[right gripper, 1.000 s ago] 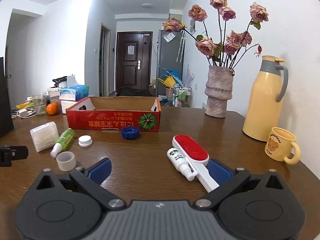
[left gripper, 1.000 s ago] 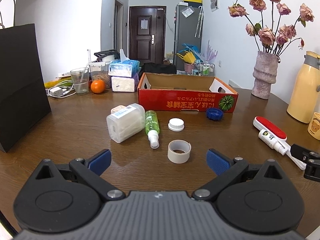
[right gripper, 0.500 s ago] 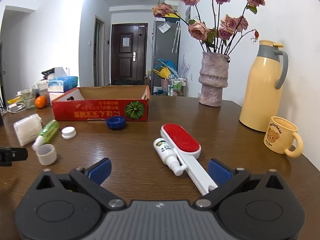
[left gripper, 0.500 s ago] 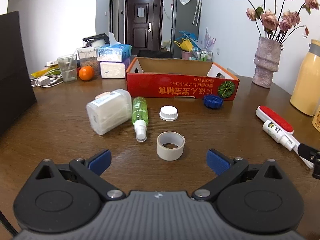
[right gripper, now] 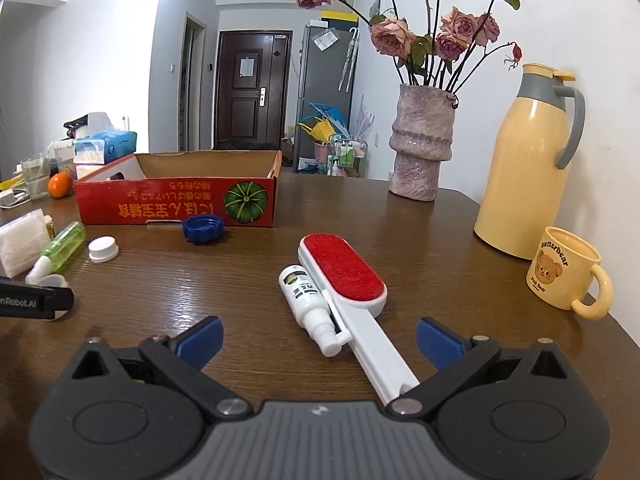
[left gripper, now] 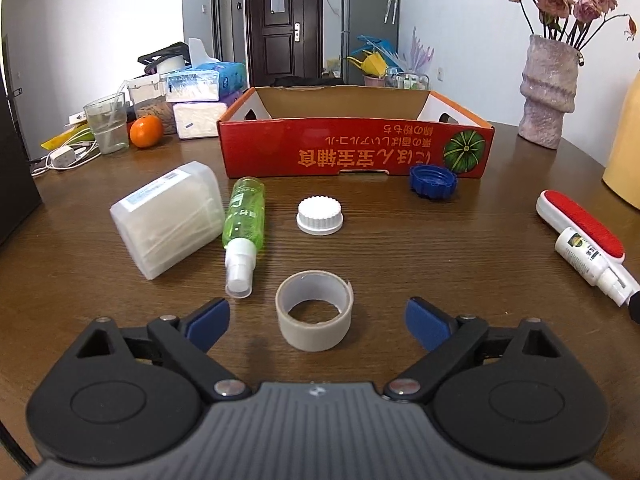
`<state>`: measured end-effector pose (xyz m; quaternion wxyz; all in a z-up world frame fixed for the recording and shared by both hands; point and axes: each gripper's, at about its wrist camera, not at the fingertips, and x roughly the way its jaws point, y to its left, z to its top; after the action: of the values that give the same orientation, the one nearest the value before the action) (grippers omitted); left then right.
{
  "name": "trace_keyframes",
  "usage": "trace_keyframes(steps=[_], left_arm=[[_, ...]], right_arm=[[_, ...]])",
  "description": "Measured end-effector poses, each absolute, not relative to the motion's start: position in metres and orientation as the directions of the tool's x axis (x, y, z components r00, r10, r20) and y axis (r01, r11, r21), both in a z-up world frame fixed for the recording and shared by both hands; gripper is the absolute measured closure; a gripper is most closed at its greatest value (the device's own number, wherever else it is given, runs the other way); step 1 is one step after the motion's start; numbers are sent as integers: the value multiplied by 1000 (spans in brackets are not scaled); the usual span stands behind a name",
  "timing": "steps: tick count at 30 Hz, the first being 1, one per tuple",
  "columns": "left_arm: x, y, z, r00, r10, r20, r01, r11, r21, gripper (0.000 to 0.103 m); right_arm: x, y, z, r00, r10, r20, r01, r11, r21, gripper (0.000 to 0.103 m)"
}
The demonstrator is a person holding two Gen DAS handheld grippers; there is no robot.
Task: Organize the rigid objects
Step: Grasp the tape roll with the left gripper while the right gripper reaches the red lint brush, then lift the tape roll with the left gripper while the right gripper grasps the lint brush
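My left gripper [left gripper: 317,322] is open, its blue pads either side of a grey tape roll [left gripper: 315,322] lying flat on the table. Beyond it lie a green spray bottle [left gripper: 243,231], a clear plastic box [left gripper: 170,218], a white cap [left gripper: 319,215] and a blue cap [left gripper: 432,182]. My right gripper [right gripper: 319,338] is open over the white handle of a red lint brush [right gripper: 343,280], with a small white spray bottle [right gripper: 310,306] beside it. An open red cardboard box [left gripper: 356,152] stands behind; it also shows in the right wrist view [right gripper: 176,200].
A flower vase [right gripper: 422,148], a yellow thermos [right gripper: 528,168] and a bear mug [right gripper: 564,270] stand at the right. At the back left are a glass [left gripper: 106,128], an orange [left gripper: 146,131], tissue packs [left gripper: 204,80] and cables. A black bag edge [left gripper: 16,160] is far left.
Both grippers have moved forward and lower. The tape roll now sits between my left pads, and the brush handle between my right pads. Both stay open.
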<state>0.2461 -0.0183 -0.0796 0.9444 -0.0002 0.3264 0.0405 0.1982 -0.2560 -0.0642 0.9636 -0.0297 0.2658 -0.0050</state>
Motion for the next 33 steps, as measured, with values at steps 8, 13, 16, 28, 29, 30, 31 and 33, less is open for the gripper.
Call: trace_keyframes(steps=[8,13,16,28,29,30,31,33], left_arm=[[259,-22,-87,760,66,-646,-70,997,20,46],[263,-18,-90,752,47,-657,-66,998,-5,59],[263,-17,-91,755,37,-655,-60,998,-12,59],[262,-15,-91,758,25,-652,-56,998,-28,59],[262,-15,-91,758,24,-652,-56,998,-28,59],[262,-16,-91,758,23,-652,-55,998,-28,59],[261,-16,-91,758,24,-652,-54,998,-27,59],[261,-15,-91,759,22,-651,-53,998,-29,59]], right_arm=[[213,-256,-66,859,-27,-511,-18,996,-84,1],[221,-260,-65,865,-32,-500,-14,996,-89,3],[227,-264,-66,863,-30,-505,-19,996,-91,10],[262,-282,-69,840,-28,-542,-35,994,-106,34],[265,-285,-69,839,-33,-544,-28,994,-103,34],[267,-287,-70,837,-37,-547,-22,995,-102,35],[270,-290,-70,833,-42,-551,-17,995,-101,35],[277,-294,-73,824,-50,-564,-8,995,-100,35]])
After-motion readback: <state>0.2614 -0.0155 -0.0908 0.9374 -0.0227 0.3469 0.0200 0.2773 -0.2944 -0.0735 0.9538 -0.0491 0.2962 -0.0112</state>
